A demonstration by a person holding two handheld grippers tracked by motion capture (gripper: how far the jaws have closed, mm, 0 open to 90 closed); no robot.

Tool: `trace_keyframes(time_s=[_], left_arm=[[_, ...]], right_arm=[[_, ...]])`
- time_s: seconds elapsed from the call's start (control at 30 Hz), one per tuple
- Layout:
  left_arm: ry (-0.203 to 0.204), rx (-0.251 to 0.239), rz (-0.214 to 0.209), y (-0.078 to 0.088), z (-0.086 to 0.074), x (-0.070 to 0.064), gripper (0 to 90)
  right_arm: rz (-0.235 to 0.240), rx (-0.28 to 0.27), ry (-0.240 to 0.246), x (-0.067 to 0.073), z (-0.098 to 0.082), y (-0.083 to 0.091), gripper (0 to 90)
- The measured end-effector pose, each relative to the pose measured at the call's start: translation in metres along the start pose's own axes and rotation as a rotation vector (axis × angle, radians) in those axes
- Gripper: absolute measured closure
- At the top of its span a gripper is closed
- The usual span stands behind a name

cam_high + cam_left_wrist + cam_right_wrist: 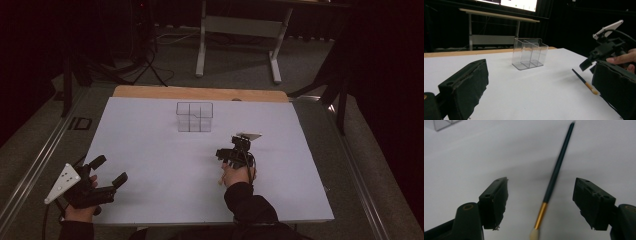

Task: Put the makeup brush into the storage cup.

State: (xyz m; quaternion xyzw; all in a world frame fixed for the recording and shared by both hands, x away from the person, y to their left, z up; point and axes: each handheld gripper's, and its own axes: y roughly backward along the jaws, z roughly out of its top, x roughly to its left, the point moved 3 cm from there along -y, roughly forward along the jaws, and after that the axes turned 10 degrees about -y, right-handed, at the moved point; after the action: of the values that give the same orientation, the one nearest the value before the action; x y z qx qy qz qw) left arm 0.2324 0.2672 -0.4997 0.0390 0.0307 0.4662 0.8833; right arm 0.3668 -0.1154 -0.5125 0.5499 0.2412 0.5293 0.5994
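Right tool [541, 202] hangs low over the white desk [150, 190], right of centre, jaws wide apart and holding nothing. A paintbrush [554, 177] lies flat on the desk between them, touching neither: dark slim handle, gold ferrule, pale bristle tip nearest the camera. In the left gripper view the paintbrush [584, 81] lies just below the right tool [599, 60], handle pointing toward the far edge.

Left tool [107, 177] rests near the near left corner, jaws spread wide, empty.

Clear divided holder [194, 116] stands upright toward the far edge, about mid-width, well apart from both tools; its compartments look empty.

Judgement: brush is light, stiff, thin and round, so likely to roll or pivot when pinched. Best hold looks like mid-handle just above the ferrule, jaws square across it. Avoid the bristles, which would crush.
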Motion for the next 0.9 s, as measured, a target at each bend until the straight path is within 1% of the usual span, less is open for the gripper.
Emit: trace_keyframes(time_s=[0.03, 0.07, 0.13, 0.17, 0.27, 0.37, 0.5, 0.6, 0.63, 0.67, 0.73, 0.83, 0.9], left_arm=[[0.008, -0.004, 0.0, 0.0, 0.0, 0.0, 0.9], [0.011, -0.006, -0.001, 0.0, 0.0, 0.0, 0.9], [0.008, -0.004, -0.002, 0.001, 0.0, 0.0, 0.9], [0.008, -0.003, -0.003, 0.001, 0.0, 0.0, 0.9], [0.007, -0.003, -0.006, 0.0, 0.0, 0.0, 0.9], [0.006, -0.002, -0.003, 0.0, 0.0, 0.0, 0.9], [0.01, -0.007, 0.007, 0.0, 0.0, 0.001, 0.8], [0.019, -0.015, 0.013, 0.002, 0.001, 0.003, 0.8], [0.018, -0.015, 0.017, 0.002, 0.001, 0.003, 0.9], [0.019, -0.017, 0.02, 0.003, 0.001, 0.003, 0.9], [0.024, -0.019, 0.025, 0.003, 0.001, 0.005, 0.9], [0.03, -0.023, 0.033, 0.004, 0.001, 0.006, 0.9], [0.031, -0.025, 0.035, 0.004, 0.001, 0.006, 0.9]], right_arm=[[-0.006, 0.006, 0.002, 0.001, -0.001, -0.002, 28.5], [-0.008, 0.013, -0.006, 0.002, -0.001, -0.004, 29.0], [-0.025, 0.021, -0.011, 0.003, -0.003, -0.008, 30.7], [-0.028, 0.022, -0.024, 0.002, -0.003, -0.01, 31.9], [-0.046, 0.017, -0.066, 0.0, -0.004, -0.014, 39.1], [-0.067, 0.008, -0.075, 0.0, -0.004, -0.017, 44.1], [-0.074, 0.025, -0.094, 0.0, -0.007, -0.021, 50.5], [-0.086, 0.045, -0.087, -0.003, -0.009, -0.026, 57.3], [-0.091, 0.047, -0.087, -0.004, -0.01, -0.027, 58.9], [-0.093, 0.045, -0.074, -0.003, -0.01, -0.027, 59.9], [-0.098, 0.047, -0.066, -0.004, -0.009, -0.027, 62.3], [-0.121, 0.04, -0.031, -0.003, -0.01, -0.027, 67.1], [-0.137, 0.039, -0.01, -0.004, -0.011, -0.027, 73.2]])
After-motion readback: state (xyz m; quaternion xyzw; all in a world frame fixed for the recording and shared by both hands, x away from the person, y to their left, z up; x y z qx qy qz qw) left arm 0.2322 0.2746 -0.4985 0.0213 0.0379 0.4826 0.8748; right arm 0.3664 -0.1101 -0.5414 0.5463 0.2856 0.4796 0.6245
